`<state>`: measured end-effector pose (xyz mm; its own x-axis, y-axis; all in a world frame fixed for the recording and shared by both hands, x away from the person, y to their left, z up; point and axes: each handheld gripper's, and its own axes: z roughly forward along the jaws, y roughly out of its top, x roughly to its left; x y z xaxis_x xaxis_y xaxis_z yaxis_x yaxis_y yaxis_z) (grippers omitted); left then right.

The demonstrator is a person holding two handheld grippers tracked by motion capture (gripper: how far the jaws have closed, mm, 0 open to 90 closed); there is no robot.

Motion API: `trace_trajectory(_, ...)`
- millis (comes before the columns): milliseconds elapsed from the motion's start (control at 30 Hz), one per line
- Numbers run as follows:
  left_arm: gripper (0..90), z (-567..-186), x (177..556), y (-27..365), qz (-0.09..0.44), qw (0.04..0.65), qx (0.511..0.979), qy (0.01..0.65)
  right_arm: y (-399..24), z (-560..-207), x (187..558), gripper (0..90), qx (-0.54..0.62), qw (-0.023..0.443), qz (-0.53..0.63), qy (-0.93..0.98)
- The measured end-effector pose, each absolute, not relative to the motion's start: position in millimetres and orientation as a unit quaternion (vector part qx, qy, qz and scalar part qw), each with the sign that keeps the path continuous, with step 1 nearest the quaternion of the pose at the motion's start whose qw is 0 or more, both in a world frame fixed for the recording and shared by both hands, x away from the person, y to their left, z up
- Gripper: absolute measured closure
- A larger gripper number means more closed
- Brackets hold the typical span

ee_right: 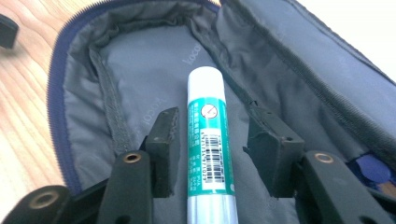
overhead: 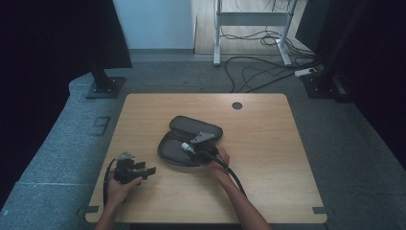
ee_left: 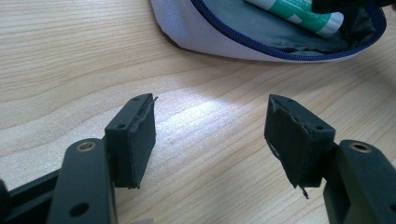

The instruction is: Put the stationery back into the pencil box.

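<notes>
Wooden table [overhead: 268, 158], person's forearms reaching in from near edge. Open zippered pouch [overhead: 190, 140] lying flat mid-table, grey lining up, blue zipper round rim. Glue stick [ee_right: 208, 140], white cap, green label with barcode, lying inside pouch on lining. Right gripper [ee_right: 212, 144] over pouch, jaws spread either side of glue stick, small gap each side, not pressing it. Left gripper [ee_left: 210, 135] low over bare wood near left of pouch, jaws spread wide, nothing between. Cables on floor [overhead: 258, 72] beyond table.

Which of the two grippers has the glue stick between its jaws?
The right gripper, over the open pouch, straddles the glue stick; the left gripper stands over bare table.
</notes>
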<state>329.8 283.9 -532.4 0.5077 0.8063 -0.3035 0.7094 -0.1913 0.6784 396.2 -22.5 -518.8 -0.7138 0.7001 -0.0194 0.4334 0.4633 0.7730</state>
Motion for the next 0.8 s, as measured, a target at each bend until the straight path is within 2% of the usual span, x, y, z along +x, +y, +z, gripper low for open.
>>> trace_trajectory(433,34.1,-533,329,283,0.061,0.400,0.770,0.493,-47,-502,375,47.1,0.342,0.160,0.444,0.812)
trace_trajectory(800,34.2,-534,329,282,0.062,0.399,0.771,0.492,-85,-498,345,46.7,0.345,0.162,0.474,0.794)
